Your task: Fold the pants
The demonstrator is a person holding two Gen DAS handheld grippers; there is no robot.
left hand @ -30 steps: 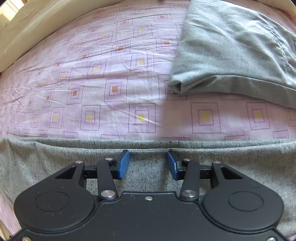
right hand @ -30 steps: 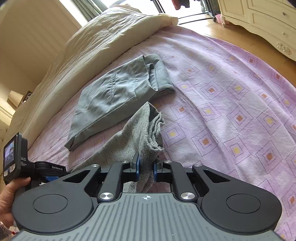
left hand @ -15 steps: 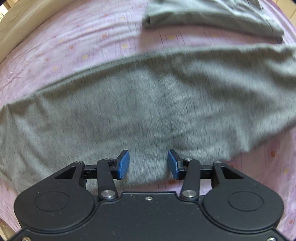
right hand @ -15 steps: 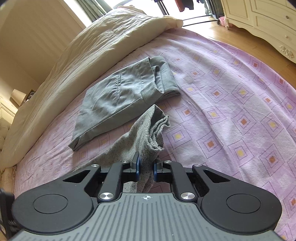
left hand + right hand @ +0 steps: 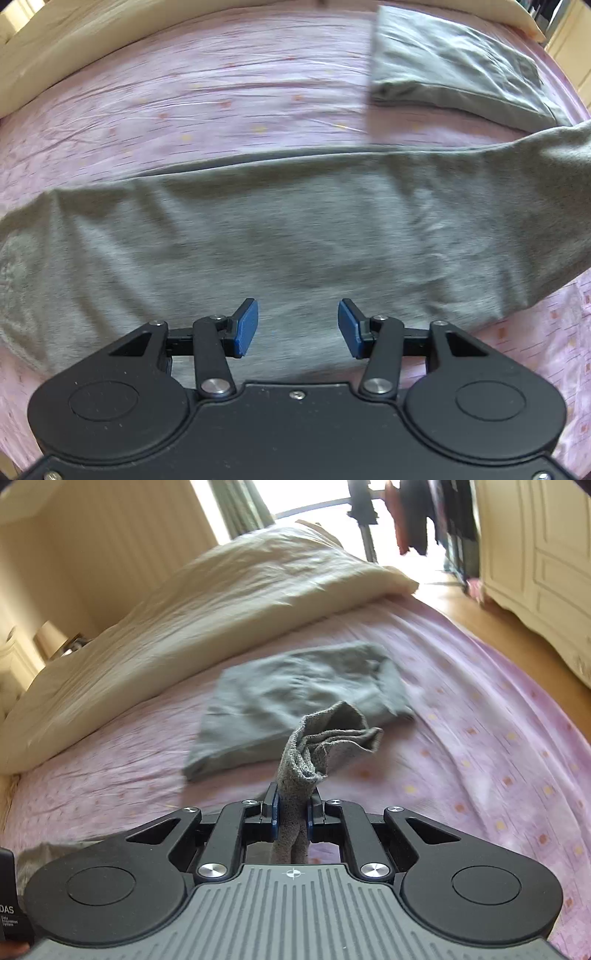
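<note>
Grey knit pants (image 5: pixel 295 240) lie stretched across the pink patterned bed sheet (image 5: pixel 184 103) in the left wrist view, their right end lifted. My left gripper (image 5: pixel 298 328) is open and empty just above the pants' near edge. My right gripper (image 5: pixel 292 808) is shut on a bunched end of the grey knit pants (image 5: pixel 325 738) and holds it above the sheet. A second, folded grey pair (image 5: pixel 454 74) lies beyond; it also shows in the right wrist view (image 5: pixel 295 701).
A cream duvet (image 5: pixel 184 609) is heaped along the far side of the bed. A wooden floor, a white cabinet (image 5: pixel 535 572) and hanging clothes are beyond the bed's right edge. The left gripper's body (image 5: pixel 7 904) shows at the lower left.
My left gripper has pulled back and risen off the pants, jaws still open. My right gripper has lifted and tilted up with the pants end still clamped.
</note>
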